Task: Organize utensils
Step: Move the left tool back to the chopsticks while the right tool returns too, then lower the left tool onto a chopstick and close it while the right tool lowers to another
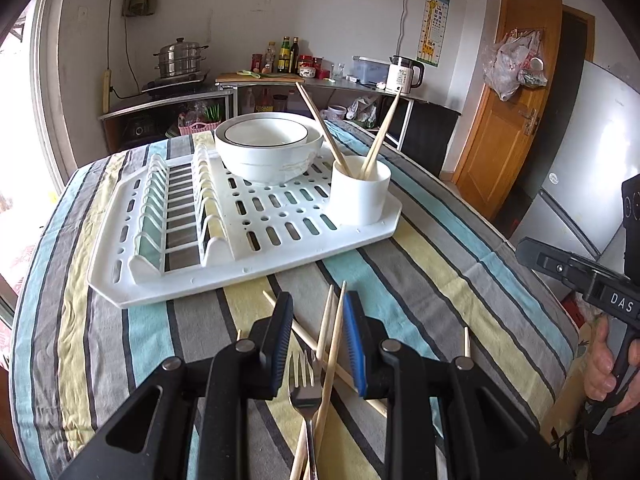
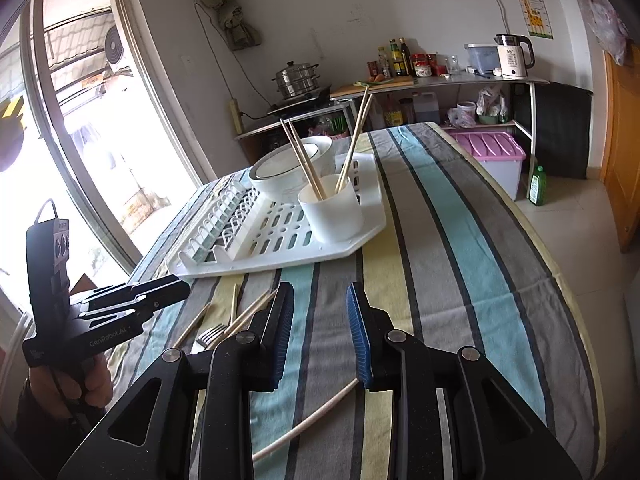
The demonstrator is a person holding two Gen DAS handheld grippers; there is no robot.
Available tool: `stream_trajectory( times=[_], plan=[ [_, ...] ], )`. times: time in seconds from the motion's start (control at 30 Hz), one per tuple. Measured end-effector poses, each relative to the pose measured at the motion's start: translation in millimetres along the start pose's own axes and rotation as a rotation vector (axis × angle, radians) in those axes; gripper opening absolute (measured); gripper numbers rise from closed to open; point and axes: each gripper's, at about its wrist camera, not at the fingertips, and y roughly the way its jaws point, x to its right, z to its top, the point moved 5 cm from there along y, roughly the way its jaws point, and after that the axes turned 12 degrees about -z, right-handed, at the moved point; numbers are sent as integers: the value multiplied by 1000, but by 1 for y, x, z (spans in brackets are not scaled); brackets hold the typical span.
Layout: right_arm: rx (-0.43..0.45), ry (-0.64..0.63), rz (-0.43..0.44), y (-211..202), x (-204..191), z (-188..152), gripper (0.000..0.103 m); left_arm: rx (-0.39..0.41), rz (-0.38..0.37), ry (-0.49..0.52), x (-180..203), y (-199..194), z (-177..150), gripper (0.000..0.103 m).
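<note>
Both fingers of the left gripper (image 1: 318,340) stood well apart, blue pads facing each other, with nothing pinched between them. Below that gap, on the striped tablecloth (image 1: 440,264), lay a steel fork (image 1: 306,396) with its tines toward the white drying rack (image 1: 248,216), and a few loose chopsticks (image 1: 334,344) crossed over and beside it, just short of the rack's near edge.

On the rack itself, the row of plate slots (image 1: 176,204) ran along its left side. Right of those slots sat the white bowls (image 1: 269,146), nested together, at the rack's far side. Further right, in the rack's near right corner, stood the white utensil cup (image 1: 360,196), upright, with several chopsticks (image 1: 320,124) leaning out of it in two directions.

Right of the rack, over bare cloth, the right gripper (image 2: 320,328) was held with its fingers spread as wide as the left's, gripping nothing. One single chopstick (image 2: 308,420) lay on the cloth under it, well apart from the rack. From the left wrist view only its black body showed at the right edge, held in the person's right hand (image 1: 604,364).
</note>
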Motion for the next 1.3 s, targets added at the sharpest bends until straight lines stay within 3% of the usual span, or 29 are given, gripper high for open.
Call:
stream_trajectory(
  times=[0.4, 0.73, 0.97, 1.3],
  plan=[
    [-124, 27, -14, 14, 6, -42, 29, -63, 3, 11, 2, 11, -14, 27],
    [-247, 35, -59, 41, 8, -66, 28, -195, 34, 66, -5, 55, -5, 27],
    [-284, 41, -77, 50, 7, -71, 28, -267, 34, 122, -2, 78, -3, 27],
    [-291, 27, -93, 53, 4, -68, 28, -300, 49, 154, -1, 91, 1, 27]
  ],
)
